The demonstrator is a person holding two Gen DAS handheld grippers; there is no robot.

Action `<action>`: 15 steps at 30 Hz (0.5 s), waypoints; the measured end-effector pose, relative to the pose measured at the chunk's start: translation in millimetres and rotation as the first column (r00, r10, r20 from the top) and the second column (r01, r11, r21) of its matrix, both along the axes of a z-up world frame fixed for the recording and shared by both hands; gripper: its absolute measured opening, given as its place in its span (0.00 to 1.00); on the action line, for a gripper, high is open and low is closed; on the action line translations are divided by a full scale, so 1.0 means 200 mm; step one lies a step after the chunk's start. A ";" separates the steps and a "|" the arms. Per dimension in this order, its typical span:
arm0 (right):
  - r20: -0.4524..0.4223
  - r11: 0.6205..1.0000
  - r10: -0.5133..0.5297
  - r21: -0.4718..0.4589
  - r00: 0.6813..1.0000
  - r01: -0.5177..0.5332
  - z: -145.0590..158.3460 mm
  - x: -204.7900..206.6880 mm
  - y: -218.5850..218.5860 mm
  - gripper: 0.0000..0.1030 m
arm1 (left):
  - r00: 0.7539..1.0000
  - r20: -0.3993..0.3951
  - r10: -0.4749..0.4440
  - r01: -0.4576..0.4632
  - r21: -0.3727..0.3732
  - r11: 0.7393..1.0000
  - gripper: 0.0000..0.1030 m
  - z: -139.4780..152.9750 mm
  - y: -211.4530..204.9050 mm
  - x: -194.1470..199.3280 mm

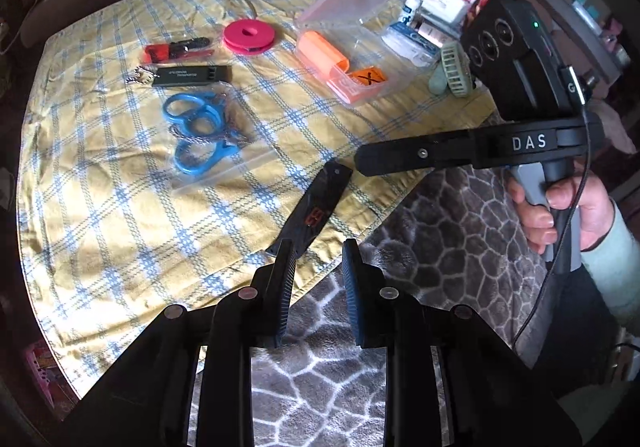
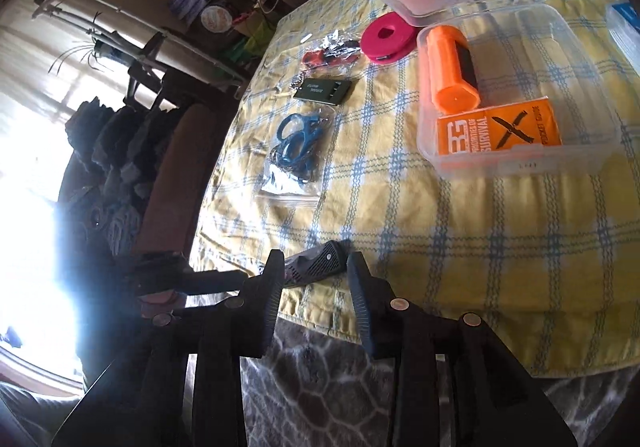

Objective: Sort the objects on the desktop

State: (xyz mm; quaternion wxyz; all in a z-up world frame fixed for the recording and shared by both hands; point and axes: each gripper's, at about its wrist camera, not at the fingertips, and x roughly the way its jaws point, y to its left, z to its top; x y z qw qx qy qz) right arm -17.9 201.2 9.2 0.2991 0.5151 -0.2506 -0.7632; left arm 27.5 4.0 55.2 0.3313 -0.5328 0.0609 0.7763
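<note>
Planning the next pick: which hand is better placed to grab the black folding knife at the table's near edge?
Right, probably: the right gripper stands open with the knife just beyond its tips, and the clear box lies on that side.

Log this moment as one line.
left gripper: closed, empty | right gripper: open, beside folding knife | knife: on tablecloth, outside clear box
</note>
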 end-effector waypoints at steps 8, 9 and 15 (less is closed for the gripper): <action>0.024 0.996 -0.049 -0.068 0.999 0.050 -0.06 -0.09 0.00 0.37 | 0.996 0.086 -0.018 0.019 -0.016 1.000 0.23 -0.09 0.00 -0.01; 0.023 0.997 -0.038 -0.070 0.999 0.040 -0.06 -0.09 -0.01 0.37 | 0.996 0.090 -0.013 0.015 -0.022 1.000 0.23 -0.11 -0.01 -0.01; 0.039 0.998 -0.015 -0.065 0.999 0.017 -0.06 -0.06 -0.03 0.37 | 0.995 0.100 -0.005 0.007 -0.021 1.000 0.26 -0.14 0.04 -0.06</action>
